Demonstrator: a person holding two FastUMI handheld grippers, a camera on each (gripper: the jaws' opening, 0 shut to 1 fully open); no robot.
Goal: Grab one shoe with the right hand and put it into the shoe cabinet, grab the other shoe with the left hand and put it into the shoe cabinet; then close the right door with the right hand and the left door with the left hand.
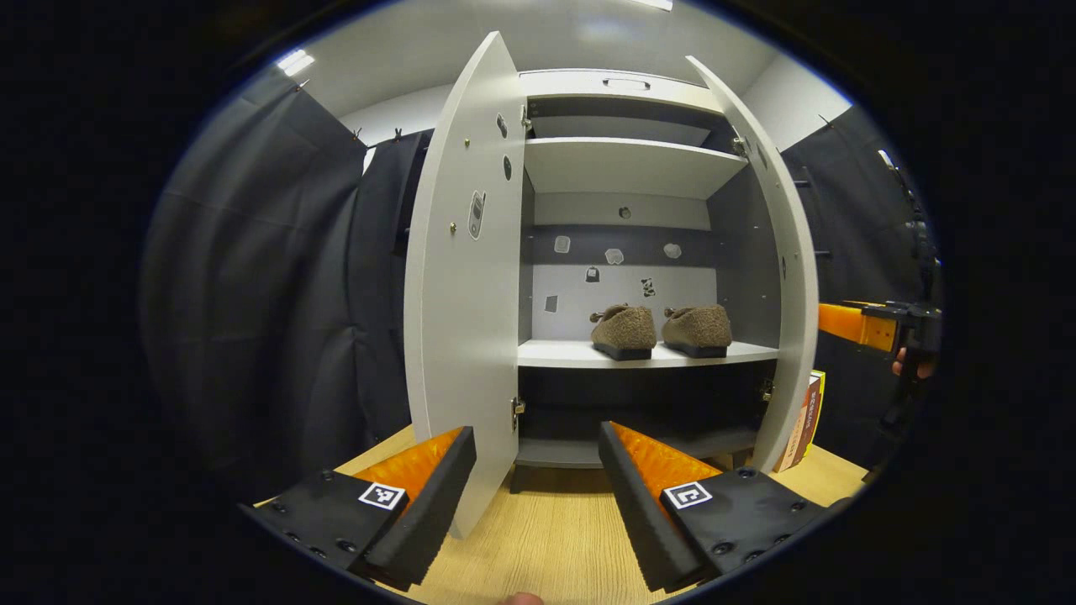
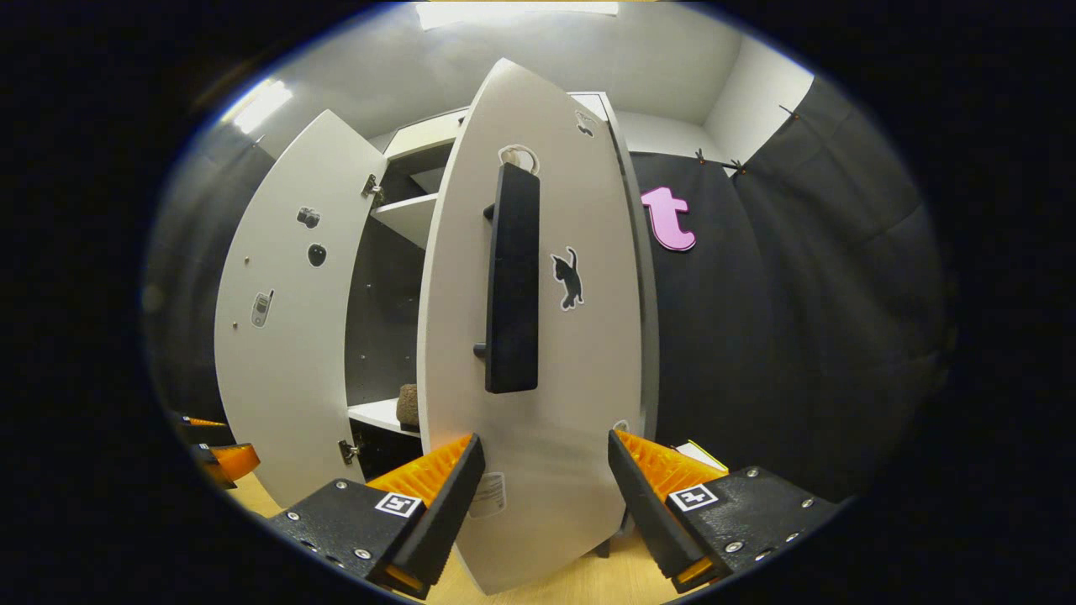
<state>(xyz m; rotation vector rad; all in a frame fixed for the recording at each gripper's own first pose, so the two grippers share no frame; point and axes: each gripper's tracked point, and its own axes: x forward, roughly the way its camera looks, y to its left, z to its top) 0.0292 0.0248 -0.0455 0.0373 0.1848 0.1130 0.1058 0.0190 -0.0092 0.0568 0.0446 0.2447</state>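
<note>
Two brown fuzzy shoes, one (image 1: 624,331) beside the other (image 1: 698,328), stand on the middle shelf of the white shoe cabinet (image 1: 626,164). Both doors stand open. My left gripper (image 1: 535,502) is open in front of the cabinet, close to the lower edge of the left door (image 1: 462,319). My right gripper (image 2: 542,494) is open, facing the outside of the right door (image 2: 580,378), below its black handle (image 2: 513,277); the door's lower part shows between the fingers, and I cannot tell whether they touch it. A bit of one shoe (image 2: 408,404) peeks past that door. The right gripper (image 1: 874,326) also shows beyond the right door (image 1: 786,277).
The cabinet stands on a light wooden surface (image 1: 546,538). A book-like box (image 1: 803,420) leans by the cabinet's right side. Black cloth walls (image 1: 277,294) close in on both sides. The left door (image 2: 282,336) and the left gripper (image 2: 220,458) show at the left of the right gripper view.
</note>
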